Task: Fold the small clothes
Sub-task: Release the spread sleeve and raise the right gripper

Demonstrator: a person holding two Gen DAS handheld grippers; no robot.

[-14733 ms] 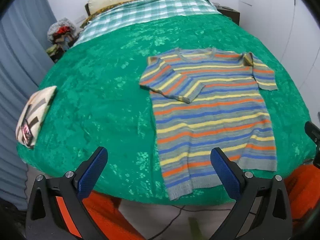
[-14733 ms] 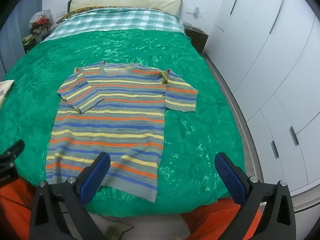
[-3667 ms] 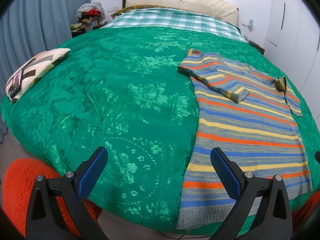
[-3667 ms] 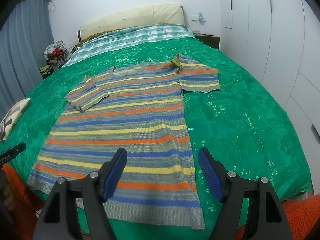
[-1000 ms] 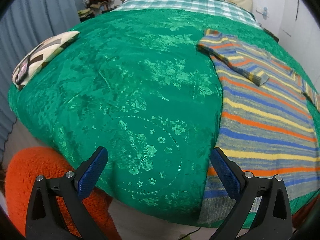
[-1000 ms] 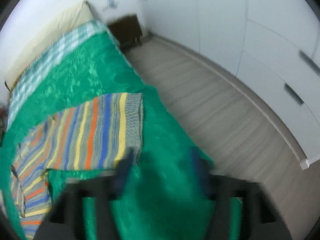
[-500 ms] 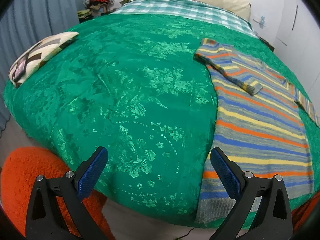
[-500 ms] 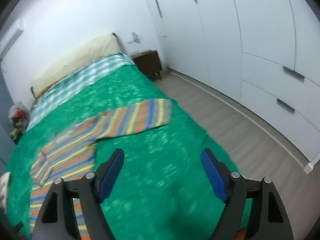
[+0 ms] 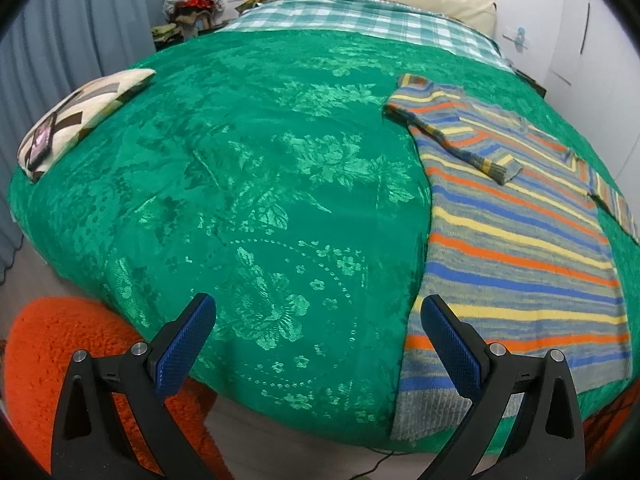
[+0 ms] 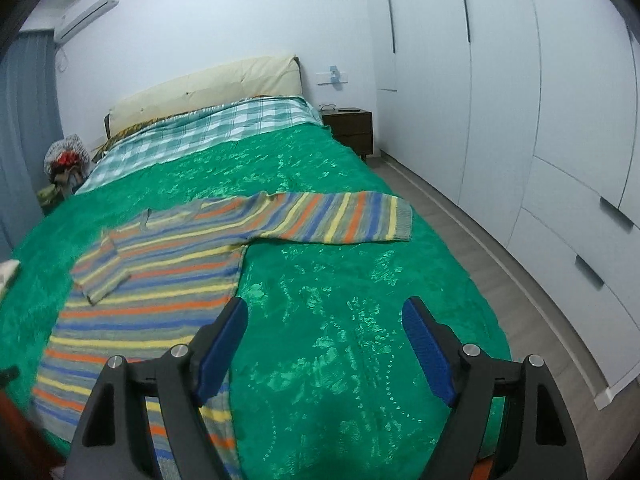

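Note:
A striped sweater [image 9: 516, 240] [image 10: 160, 280] in grey, blue, yellow and orange lies flat on the green bedspread [image 9: 260, 184] [image 10: 340, 320]. Its left sleeve [image 9: 460, 140] is folded in over the chest. Its right sleeve [image 10: 332, 218] is stretched straight out to the side. My left gripper [image 9: 318, 344] hangs open over the bed's near edge, left of the sweater's hem, holding nothing. My right gripper [image 10: 326, 344] is open above bare bedspread, with the sleeve well beyond its fingertips and the sweater's body under its left finger.
A patterned cushion [image 9: 76, 120] with a phone on it lies at the bed's left edge. An orange rug [image 9: 48, 360] covers the floor in front. White wardrobes [image 10: 560, 120] and a dark nightstand [image 10: 350, 126] stand along the right side, across a floor strip.
The right gripper has drawn back and levelled from a blurred close view of the sleeve to a wider view of the bed; the sleeve now lies stretched out. The left gripper has hardly moved.

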